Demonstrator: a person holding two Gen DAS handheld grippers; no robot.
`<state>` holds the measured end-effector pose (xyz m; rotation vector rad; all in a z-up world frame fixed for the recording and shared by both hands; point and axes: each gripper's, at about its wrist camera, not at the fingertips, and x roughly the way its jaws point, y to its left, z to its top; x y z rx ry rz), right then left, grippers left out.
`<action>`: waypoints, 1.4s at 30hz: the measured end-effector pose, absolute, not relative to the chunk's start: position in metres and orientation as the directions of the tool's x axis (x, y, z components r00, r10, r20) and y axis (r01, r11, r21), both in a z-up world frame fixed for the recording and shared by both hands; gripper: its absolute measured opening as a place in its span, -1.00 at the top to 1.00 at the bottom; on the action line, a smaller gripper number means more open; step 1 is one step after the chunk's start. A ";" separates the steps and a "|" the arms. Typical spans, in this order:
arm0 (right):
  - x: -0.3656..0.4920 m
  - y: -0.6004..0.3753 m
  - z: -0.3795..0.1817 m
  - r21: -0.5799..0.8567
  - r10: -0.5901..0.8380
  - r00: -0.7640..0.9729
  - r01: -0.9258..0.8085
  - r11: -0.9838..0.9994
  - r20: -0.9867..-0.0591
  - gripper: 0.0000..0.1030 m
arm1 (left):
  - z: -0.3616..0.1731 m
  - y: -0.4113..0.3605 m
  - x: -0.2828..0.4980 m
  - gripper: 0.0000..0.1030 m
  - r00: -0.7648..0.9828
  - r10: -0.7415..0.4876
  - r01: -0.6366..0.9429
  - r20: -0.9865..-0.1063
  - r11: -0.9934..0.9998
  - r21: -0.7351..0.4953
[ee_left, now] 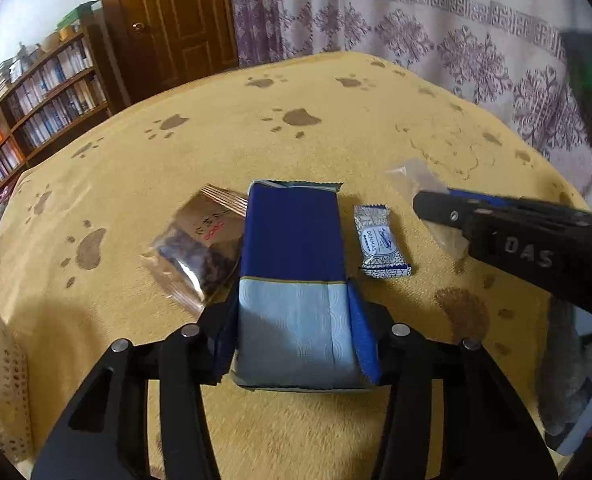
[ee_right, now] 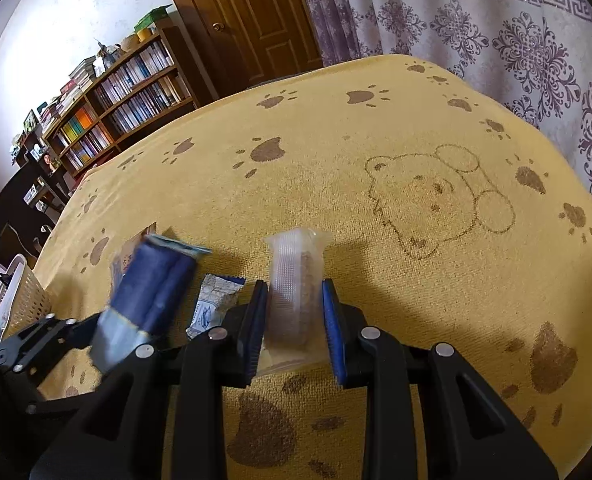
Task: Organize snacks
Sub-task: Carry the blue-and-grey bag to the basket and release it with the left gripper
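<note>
Left hand-held gripper [ee_left: 296, 320]: pinched the blue snack pack [ee_left: 292, 240] at its pale lower end.
Right hand-held gripper [ee_right: 296, 320]: pinched the clear-wrapped snack [ee_right: 296, 280], held upright between its blue pads [ee_right: 330, 308].
Blue snack pack: lay lengthwise over the yellow paw-print surface [ee_left: 216, 140], between two loose snacks.
Brown snack bag [ee_left: 200, 244]: lay just left of the blue pack.
Small white sachet [ee_left: 380, 242]: lay just right of it.
Woven basket [ee_right: 26, 304]: stood at the surface's left edge.
</note>
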<state>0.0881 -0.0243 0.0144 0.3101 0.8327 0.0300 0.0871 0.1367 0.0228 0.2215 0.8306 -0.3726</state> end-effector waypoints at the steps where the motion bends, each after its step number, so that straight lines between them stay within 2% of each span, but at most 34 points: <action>1: 0.088 -0.024 0.014 0.282 0.147 0.675 0.094 0.955 -0.723 0.46 | 0.026 0.140 0.085 0.02 0.621 -0.237 0.400 -0.747 0.916 0.042; 14: 0.089 -0.023 0.011 0.283 0.152 0.670 0.091 0.955 -0.726 0.46 | 0.075 0.204 0.065 0.02 0.726 -0.201 0.259 -0.658 0.966 -0.010; 28: 0.089 -0.023 0.010 0.283 0.154 0.671 0.087 0.955 -0.725 0.46 | 0.104 0.263 0.052 0.02 0.796 -0.127 0.132 -0.592 0.991 -0.034; 42: 0.089 -0.021 0.011 0.273 0.149 0.672 0.083 0.958 -0.725 0.46 | 0.117 0.359 0.037 0.02 0.827 0.020 -0.059 -0.562 0.997 -0.052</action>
